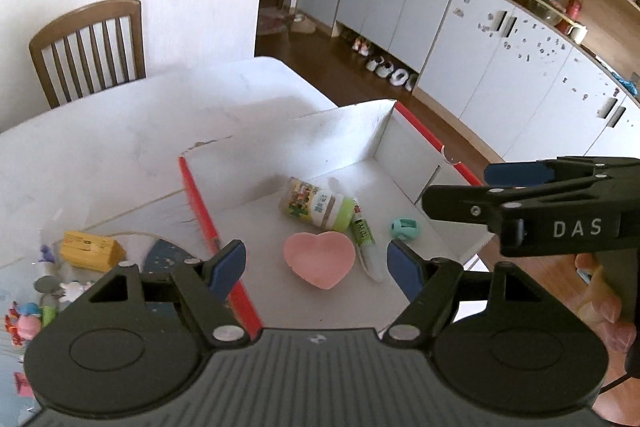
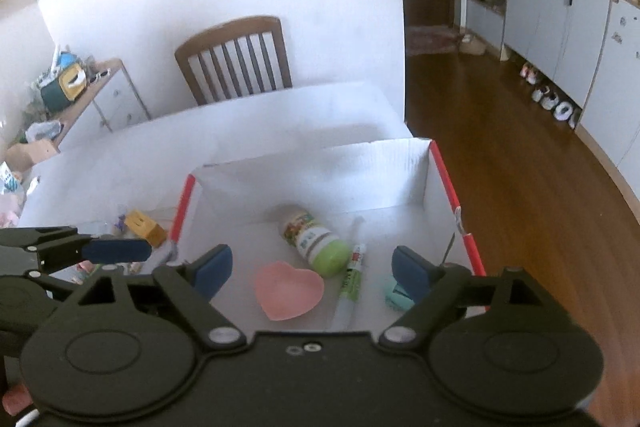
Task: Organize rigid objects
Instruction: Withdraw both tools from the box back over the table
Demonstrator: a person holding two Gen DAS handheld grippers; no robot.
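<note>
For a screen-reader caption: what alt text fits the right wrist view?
An open right gripper hangs over a white box holding a pink heart dish, a green-capped bottle, a glue pen and a teal item.

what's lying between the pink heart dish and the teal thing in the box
A glue stick lies between the pink heart dish and the teal thing, shown in both wrist views.

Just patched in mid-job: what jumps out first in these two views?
The white box with red edges on the table, holding a pink heart dish, a green-capped bottle lying on its side, a glue stick and a teal sharpener. Both tongs hover open and empty above it. More small items, including a yellow box, lie left of it.
</note>
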